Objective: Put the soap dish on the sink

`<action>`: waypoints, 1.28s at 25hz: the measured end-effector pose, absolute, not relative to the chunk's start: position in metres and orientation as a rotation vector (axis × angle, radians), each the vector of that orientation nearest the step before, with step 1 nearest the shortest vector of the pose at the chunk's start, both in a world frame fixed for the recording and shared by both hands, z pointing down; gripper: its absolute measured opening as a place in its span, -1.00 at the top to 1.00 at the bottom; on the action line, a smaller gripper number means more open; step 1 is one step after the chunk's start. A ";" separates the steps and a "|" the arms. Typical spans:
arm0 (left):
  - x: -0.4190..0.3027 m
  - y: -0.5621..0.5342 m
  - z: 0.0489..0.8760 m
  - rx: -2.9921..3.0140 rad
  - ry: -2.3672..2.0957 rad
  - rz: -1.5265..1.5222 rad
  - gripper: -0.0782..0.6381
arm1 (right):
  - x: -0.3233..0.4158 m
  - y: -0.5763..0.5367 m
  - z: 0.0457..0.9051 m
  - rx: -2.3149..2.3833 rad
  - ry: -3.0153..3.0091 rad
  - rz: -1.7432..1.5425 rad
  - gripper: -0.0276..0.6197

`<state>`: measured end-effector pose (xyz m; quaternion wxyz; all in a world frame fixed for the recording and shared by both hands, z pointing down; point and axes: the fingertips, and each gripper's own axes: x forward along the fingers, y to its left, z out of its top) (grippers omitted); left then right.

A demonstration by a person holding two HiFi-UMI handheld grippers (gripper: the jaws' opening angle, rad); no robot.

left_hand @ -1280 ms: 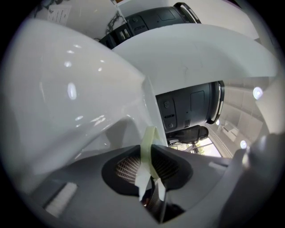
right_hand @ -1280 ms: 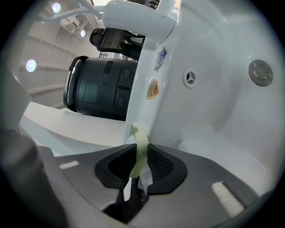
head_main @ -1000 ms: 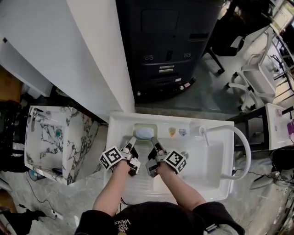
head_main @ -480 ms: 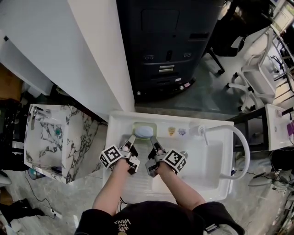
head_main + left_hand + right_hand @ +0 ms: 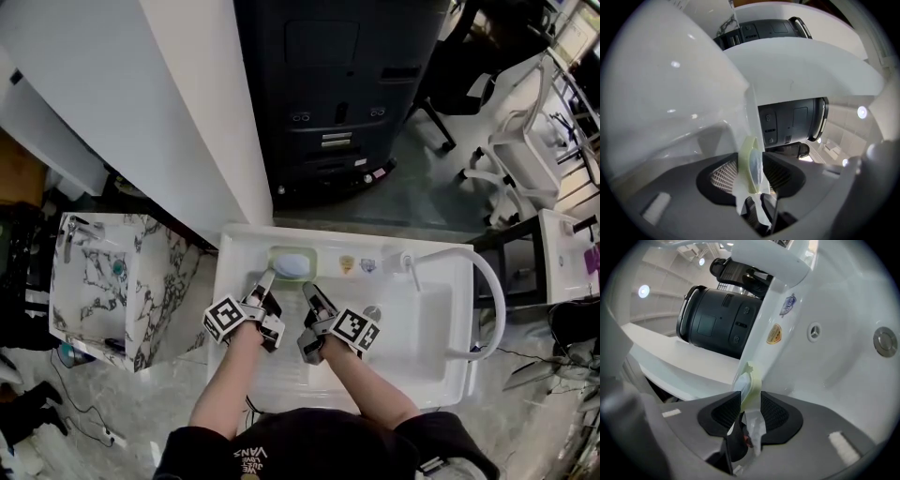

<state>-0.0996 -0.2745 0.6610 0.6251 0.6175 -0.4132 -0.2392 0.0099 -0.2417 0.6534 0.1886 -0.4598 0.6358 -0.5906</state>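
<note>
Soap dish [image 5: 293, 263] rests on the back ledge of the sink [image 5: 431, 323], which now carries it. My left hand-held gripper [image 5: 751, 174] and right hand-held gripper [image 5: 751, 414] have just been opening. Both stand spread, the dish's rim loose between their jaws, so I judge it released.

Bright, even light. Gripper views fisheyed, dark corners, blurry up close; glare dots on sink [image 5: 670, 93] left of jaws.

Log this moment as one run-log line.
dish with soap: on sink ledge | left gripper: jaws just opened, dish rim between, unpressed | right gripper: likewise | step: releasing dish
</note>
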 end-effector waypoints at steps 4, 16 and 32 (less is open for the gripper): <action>-0.103 -0.275 0.661 1.402 -0.962 -0.573 0.30 | 0.003 -0.233 0.654 -1.360 2.040 -1.589 0.58; -0.105 -0.261 0.658 1.457 -0.995 -0.529 0.28 | -0.003 -0.232 0.658 -1.467 2.317 -1.445 0.83; -0.101 -0.238 0.636 1.679 -1.071 -0.472 0.28 | -0.014 -0.239 0.660 -1.402 2.354 -1.445 0.91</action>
